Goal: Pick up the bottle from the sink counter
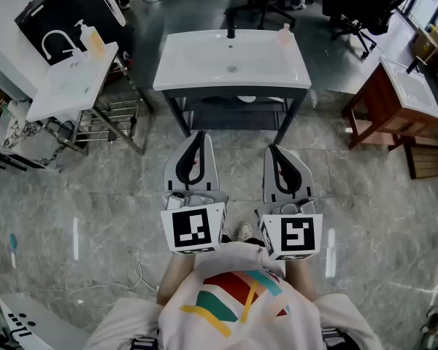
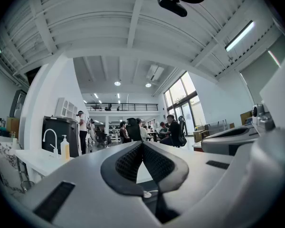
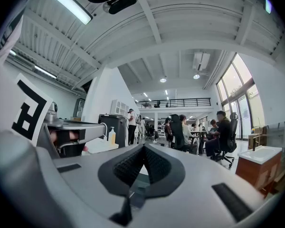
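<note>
A small pale pink bottle (image 1: 284,33) stands at the back right corner of the white sink counter (image 1: 204,71), at the top centre of the head view. Both grippers are held side by side close to the person's body, pointing toward that counter and well short of it. The left gripper (image 1: 198,134) (image 2: 142,144) is shut with nothing between its pads. The right gripper (image 1: 272,149) (image 3: 143,147) is also shut and empty. Neither gripper view shows the pink bottle.
A black faucet (image 1: 231,28) stands at the counter's back. A second sink (image 1: 66,86) at the left carries a yellow soap dispenser (image 1: 95,41) (image 2: 65,148) (image 3: 112,136). A wooden vanity (image 1: 394,104) stands at the right. People sit at desks beyond. The floor is marble tile.
</note>
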`<state>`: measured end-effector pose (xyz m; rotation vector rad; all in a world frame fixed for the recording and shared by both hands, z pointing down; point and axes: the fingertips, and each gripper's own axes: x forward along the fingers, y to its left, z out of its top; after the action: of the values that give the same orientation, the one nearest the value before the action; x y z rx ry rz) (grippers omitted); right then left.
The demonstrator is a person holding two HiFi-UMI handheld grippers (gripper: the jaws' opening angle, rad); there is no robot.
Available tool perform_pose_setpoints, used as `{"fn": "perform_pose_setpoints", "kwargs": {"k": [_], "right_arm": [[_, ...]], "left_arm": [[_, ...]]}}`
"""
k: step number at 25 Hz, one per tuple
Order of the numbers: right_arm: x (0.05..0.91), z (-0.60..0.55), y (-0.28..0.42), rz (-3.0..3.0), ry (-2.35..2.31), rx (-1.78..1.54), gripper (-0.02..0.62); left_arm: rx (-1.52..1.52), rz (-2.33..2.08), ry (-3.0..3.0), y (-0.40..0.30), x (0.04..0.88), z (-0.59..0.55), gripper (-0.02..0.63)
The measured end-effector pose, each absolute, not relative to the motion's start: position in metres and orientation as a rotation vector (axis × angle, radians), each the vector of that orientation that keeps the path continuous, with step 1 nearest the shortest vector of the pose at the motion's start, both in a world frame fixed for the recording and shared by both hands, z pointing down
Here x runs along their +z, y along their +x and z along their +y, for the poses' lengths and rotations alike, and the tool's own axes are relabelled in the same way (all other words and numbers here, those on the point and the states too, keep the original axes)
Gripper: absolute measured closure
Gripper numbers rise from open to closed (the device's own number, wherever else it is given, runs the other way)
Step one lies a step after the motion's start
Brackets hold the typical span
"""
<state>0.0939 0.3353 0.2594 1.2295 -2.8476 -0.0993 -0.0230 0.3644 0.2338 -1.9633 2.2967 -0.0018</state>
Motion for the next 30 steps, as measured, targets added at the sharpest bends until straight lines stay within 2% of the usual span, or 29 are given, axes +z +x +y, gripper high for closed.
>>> {"fn": "perform_pose_setpoints", "kwargs": {"k": [23,30], "right_arm": [[0.255,0.283,0.114,-2.971,1.216,-0.009,0.584],[0.256,0.266,0.13,-3.05,1.18,0.16,0.584]], "left_arm": [[-0.007,2.373,-1.876,-0.032,0.241,0.324,0.588],[-0.021,2.395,-1.866,-0.026,0.247,0.308,0.588]]}}
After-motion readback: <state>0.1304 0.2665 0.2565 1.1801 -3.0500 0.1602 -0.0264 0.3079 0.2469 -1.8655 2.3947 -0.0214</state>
